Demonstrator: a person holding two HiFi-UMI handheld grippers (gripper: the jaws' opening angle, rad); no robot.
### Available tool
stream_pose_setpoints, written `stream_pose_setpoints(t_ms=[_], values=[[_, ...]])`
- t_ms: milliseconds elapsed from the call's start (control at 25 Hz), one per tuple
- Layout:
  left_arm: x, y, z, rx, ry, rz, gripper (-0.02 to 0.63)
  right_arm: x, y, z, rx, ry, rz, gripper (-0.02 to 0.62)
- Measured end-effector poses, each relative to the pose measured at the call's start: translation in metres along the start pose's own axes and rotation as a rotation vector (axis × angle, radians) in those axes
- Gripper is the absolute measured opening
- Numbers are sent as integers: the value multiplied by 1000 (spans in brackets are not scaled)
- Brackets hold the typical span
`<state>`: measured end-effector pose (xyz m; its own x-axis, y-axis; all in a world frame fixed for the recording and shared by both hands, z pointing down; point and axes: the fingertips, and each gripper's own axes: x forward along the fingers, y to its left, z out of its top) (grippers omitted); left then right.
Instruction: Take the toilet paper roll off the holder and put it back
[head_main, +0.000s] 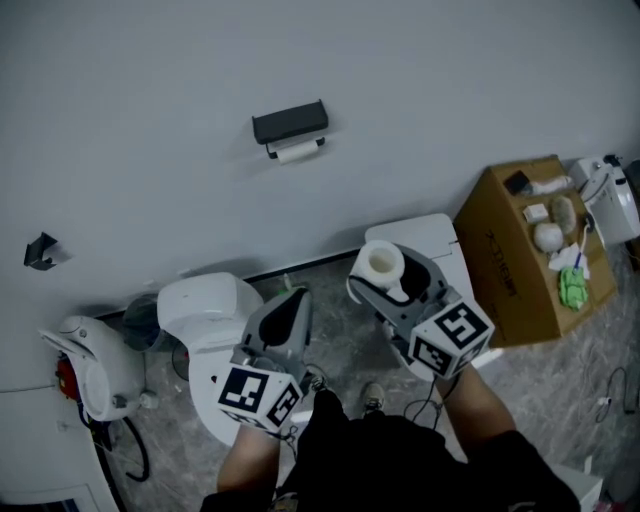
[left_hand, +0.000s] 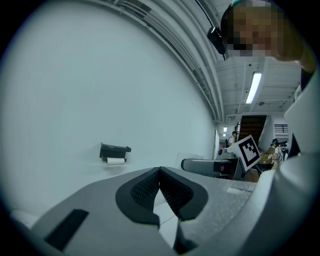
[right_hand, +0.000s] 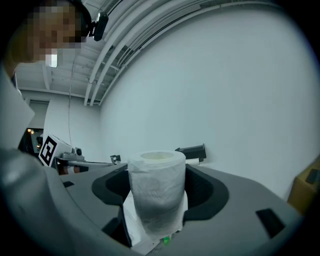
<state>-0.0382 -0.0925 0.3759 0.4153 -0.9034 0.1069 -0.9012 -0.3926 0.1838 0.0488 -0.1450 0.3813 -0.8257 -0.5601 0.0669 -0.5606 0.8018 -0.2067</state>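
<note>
From the head view, the holder (head_main: 290, 122) sits high on the white wall, well apart from both tools, with a short white cylinder (head_main: 297, 152) under it; I can't tell whether that is a bare spindle or another roll. The right gripper (head_main: 386, 274) has the toilet paper roll (head_main: 377, 262) standing upright between its jaws, and the left gripper (head_main: 292, 298) is beside it. In the left gripper view its jaws meet, pad against pad, with nothing between them. In the right gripper view the jaws stand wide and press the roll's sides, with the holder far behind. I'd say the roll is off and being carried back; next it needs turning level and lining up with the holder.
</note>
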Motion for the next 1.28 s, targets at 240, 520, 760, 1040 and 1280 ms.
stream_pose_setpoints(t_ms=[240,520,760,1040,1280], values=[[16,68,20,-20,-24,-27,3,63,-2,8,-14,22,-41,308],[15,149,32,-42,-46,-47,5,142,17,10,-39,36,-57,308],[3,204,39,-47,-65,-39,5,194,41,6,-55,42,-39,308],[15,231,37,-56,-56,-2,3,226,32,8,-50,43,0,308],[50,242,45,-40,-57,69,5,253,2,16,-40,39,82,308]])
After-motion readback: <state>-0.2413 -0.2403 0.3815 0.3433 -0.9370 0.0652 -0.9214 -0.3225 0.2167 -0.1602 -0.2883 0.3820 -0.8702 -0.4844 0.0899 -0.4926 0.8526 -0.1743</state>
